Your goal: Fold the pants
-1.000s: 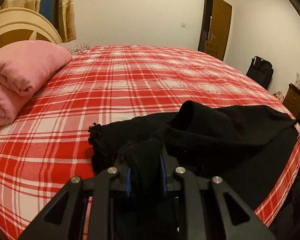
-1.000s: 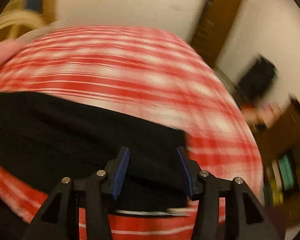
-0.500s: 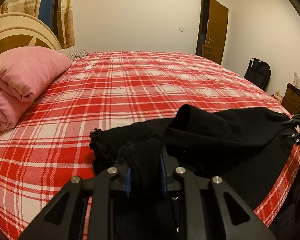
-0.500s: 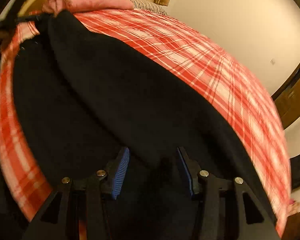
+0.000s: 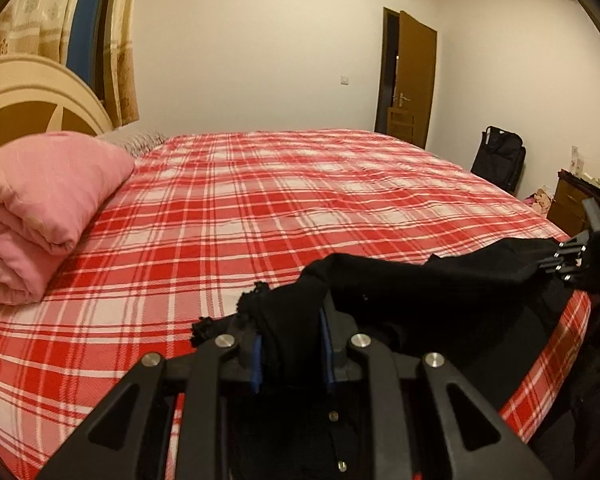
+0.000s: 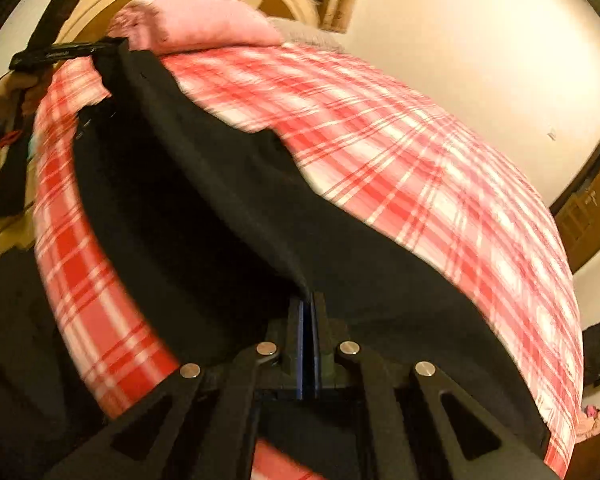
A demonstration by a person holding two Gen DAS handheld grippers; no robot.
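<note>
Both claws grip the black pants (image 5: 440,292): my left gripper (image 5: 291,350) bunches one end, my right gripper (image 6: 309,340) pinches the other. Next, I'd judge, lift and lay them flat ahead.

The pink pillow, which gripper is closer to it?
Left. The left gripper holds the pants at the end nearer the pink pillow; the right gripper grips the pants' far end.

Warm, yellowish indoor light fills both views. The left wrist view is sharp, though straight lines are bowed by the fisheye lens and the corners are vignetted black. The right wrist view is smeared by motion blur across the plaid bedsheet (image 6: 420,168). Detail is swallowed in the black pants (image 5: 440,288).
</note>
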